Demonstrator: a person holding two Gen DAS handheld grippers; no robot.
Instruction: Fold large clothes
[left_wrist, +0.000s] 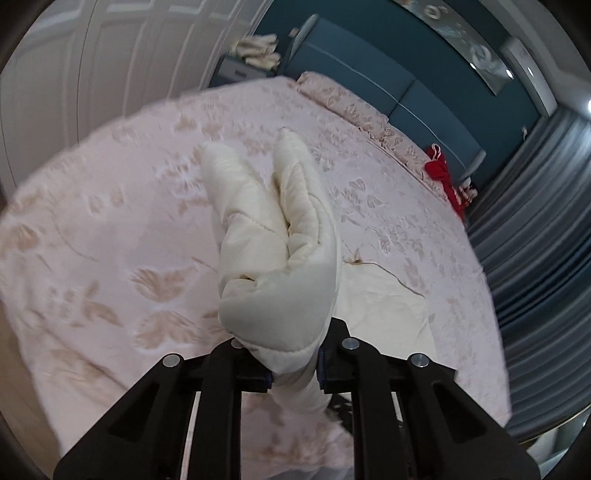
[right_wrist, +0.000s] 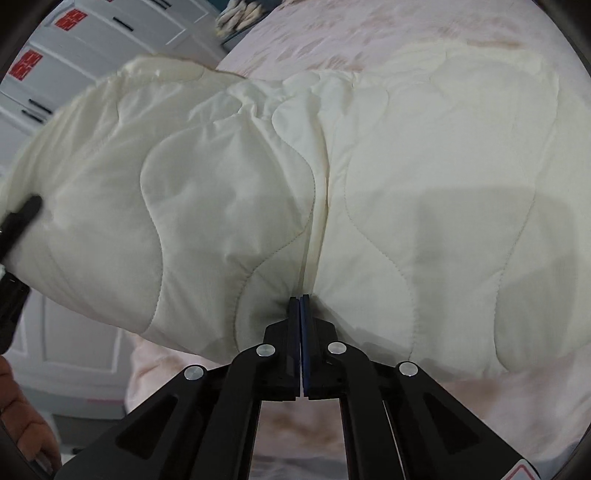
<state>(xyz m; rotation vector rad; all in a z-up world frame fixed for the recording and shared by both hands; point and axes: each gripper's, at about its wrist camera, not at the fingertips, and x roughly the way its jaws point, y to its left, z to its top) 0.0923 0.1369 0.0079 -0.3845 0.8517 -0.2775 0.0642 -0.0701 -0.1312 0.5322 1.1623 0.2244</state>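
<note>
Cream quilt over pink bedspread (floral)

From my right wrist I see two red square stickers on the white cabinet doors at upper left, the second one just below the first, each with pale marks that are too blurred for me to read. At the lower right edge of that view a corner of a red-bordered label on my own body shows, cut off so that no word or symbol can be made out. My left wrist view shows me no writing, number or brand that I can read.
</note>
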